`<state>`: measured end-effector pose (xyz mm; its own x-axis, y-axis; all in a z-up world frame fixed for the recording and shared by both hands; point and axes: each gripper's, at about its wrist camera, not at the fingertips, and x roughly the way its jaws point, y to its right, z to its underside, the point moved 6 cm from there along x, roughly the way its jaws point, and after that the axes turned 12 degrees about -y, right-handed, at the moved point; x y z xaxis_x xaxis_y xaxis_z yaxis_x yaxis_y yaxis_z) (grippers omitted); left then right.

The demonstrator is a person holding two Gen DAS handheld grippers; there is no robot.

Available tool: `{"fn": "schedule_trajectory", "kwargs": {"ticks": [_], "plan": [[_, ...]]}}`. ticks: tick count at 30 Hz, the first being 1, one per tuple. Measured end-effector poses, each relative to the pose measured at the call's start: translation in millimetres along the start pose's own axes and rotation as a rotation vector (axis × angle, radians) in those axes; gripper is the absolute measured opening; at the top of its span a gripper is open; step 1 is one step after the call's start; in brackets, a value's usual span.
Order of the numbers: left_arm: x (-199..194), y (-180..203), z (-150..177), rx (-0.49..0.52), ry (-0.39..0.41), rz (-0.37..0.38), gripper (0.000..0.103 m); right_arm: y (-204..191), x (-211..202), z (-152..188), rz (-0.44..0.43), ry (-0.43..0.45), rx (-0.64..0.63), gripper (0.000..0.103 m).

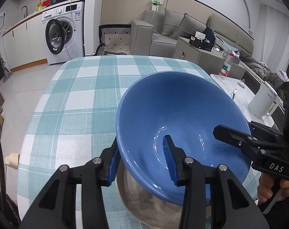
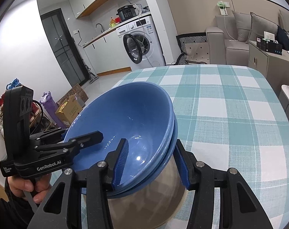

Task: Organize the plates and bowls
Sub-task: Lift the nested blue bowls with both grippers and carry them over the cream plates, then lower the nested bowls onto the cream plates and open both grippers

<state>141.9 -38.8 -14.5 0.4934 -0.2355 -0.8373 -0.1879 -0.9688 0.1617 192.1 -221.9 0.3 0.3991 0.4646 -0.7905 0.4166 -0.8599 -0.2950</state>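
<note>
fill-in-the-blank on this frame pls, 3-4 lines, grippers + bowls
1. Both grippers straddle the rim of the ____ bowl.
2. The tablecloth has a teal and white ____ pattern.
3. The left gripper has one finger inside the bowl and one ____ it.
4. In the right wrist view, the stacked bowls sit in a ____ bowl, by the right gripper.

Missing words: blue; checked; outside; metal

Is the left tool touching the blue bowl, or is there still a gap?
Touching. The left wrist view shows the left tool astride the blue bowl rim, its outer pad pressed against the bowl's outside wall.
</note>
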Motion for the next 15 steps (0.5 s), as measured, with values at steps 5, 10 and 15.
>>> {"fn": "schedule_trajectory", "kwargs": {"ticks": [5, 10, 15], "plan": [[2.1, 1.7, -3.6, 0.007, 0.004, -0.003, 0.042, 4.1, -0.9, -0.9, 0.003, 0.006, 0.004, 0.05], [2.7, 4.1, -4.8, 0.018, 0.01, -0.022, 0.042, 5.9, -0.5, -1.3, 0.019, 0.01, 0.007, 0.05], [2.9, 3.0, -3.9, 0.024, 0.011, -0.024, 0.042, 5.3, -1.5, -1.6, 0.023, 0.013, 0.003, 0.05]]}}
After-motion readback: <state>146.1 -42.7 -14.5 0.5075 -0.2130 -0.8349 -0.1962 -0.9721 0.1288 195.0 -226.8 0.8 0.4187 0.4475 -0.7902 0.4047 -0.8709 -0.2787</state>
